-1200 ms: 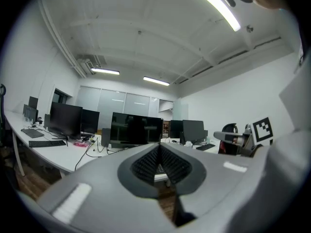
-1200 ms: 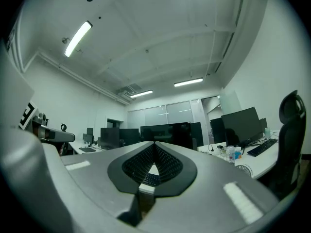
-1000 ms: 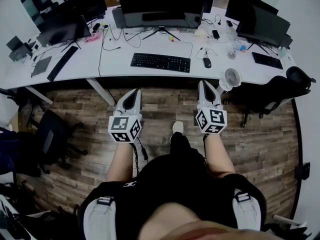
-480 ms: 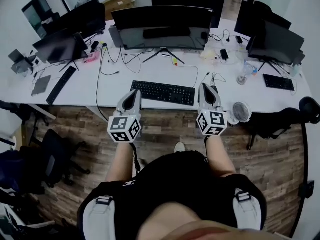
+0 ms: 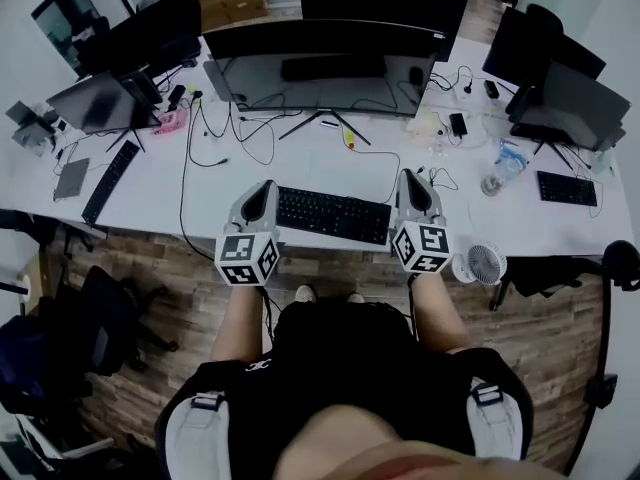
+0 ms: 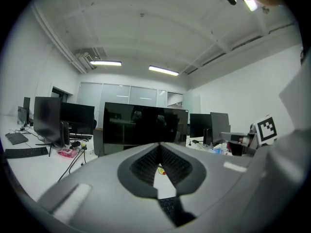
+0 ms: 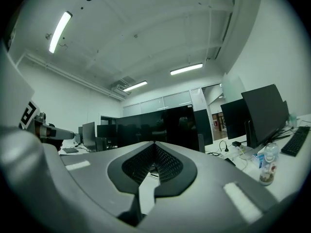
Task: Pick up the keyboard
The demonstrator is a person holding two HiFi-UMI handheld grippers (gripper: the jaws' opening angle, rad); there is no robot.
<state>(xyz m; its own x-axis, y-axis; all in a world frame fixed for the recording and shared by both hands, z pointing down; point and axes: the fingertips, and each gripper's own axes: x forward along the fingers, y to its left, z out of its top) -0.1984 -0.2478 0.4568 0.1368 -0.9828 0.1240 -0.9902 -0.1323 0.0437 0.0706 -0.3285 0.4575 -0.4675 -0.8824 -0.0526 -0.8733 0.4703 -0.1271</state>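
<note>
A black keyboard [image 5: 333, 214] lies near the front edge of the white desk [image 5: 150, 193], below a wide dark monitor [image 5: 325, 50]. My left gripper [image 5: 266, 185] hovers just off the keyboard's left end, its jaws shut and empty. My right gripper [image 5: 409, 176] sits just off the keyboard's right end, also shut with nothing in it. In the left gripper view a strip of the keyboard [image 6: 167, 207] shows below the closed jaws of the left gripper [image 6: 160, 145]. The right gripper view shows the right gripper [image 7: 154, 144] with tips together, pointing level at the monitor [image 7: 163, 125].
Cables [image 5: 215, 128] run over the desk behind the keyboard. A second keyboard [image 5: 108, 181] lies at the left, a third [image 5: 567, 188] at the right near a water bottle [image 5: 503, 166]. A small white fan [image 5: 481, 265] stands at the desk edge. An office chair [image 5: 100, 308] sits left on the wooden floor.
The person has walked up to the desk; both grippers moved forward from over the floor to either end of the keyboard. Both stayed shut.
</note>
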